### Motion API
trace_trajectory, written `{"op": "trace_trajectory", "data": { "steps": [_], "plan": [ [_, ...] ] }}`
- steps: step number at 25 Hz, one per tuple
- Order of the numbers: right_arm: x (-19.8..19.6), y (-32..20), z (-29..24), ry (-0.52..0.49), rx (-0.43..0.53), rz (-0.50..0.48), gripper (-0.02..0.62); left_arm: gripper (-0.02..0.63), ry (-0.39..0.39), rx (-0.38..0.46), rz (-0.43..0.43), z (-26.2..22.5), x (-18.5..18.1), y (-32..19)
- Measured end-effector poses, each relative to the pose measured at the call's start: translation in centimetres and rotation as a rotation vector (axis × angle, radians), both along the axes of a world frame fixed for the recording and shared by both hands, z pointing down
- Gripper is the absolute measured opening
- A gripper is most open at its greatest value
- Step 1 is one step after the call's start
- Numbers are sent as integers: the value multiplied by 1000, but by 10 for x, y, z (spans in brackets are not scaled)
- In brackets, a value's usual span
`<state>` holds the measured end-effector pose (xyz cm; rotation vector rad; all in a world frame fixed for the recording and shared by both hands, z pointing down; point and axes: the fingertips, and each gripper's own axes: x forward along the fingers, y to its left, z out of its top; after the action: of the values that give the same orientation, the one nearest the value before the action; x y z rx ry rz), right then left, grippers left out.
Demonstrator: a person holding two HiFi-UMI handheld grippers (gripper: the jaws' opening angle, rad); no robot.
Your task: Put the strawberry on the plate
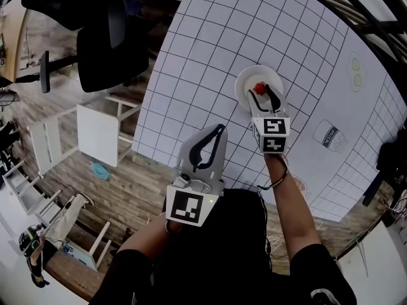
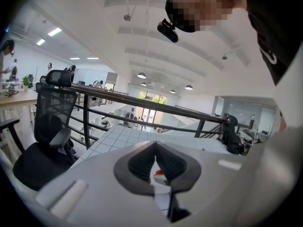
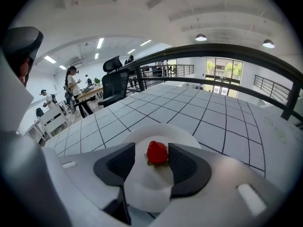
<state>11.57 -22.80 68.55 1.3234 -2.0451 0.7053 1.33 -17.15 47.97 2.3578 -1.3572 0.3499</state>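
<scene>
A red strawberry (image 1: 260, 88) stands on the small white plate (image 1: 244, 83) on the grid-lined table (image 1: 210, 49). My right gripper (image 1: 262, 93) reaches down over the plate, open. In the right gripper view the strawberry (image 3: 157, 152) sits on the plate (image 3: 147, 186) between the two dark pads, close to the right-hand one, with a gap on its left side. My left gripper (image 1: 220, 129) hovers near the table's near edge, shut and holding nothing. Its tips meet in the left gripper view (image 2: 154, 144), and the strawberry (image 2: 159, 172) shows small through the hollow behind them.
A black office chair (image 1: 105, 43) and white furniture (image 1: 95, 132) stand on the wooden floor left of the table. Printed outlines (image 1: 327, 134) mark the sheet right of the plate. A dark railing (image 3: 227, 51) runs beyond the table's far side.
</scene>
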Motion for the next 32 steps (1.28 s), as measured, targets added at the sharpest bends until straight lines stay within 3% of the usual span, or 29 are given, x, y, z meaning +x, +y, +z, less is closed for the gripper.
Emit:
{"op": "trace_trajectory", "data": {
  "steps": [22,32],
  "plan": [
    [-2,22,-65,-34,87,46,216,11,46,23,13,-22,-1,19],
    [-3,40,-107,-55,134,77,173,11,39,57,45,-34,-5,24]
  ]
}}
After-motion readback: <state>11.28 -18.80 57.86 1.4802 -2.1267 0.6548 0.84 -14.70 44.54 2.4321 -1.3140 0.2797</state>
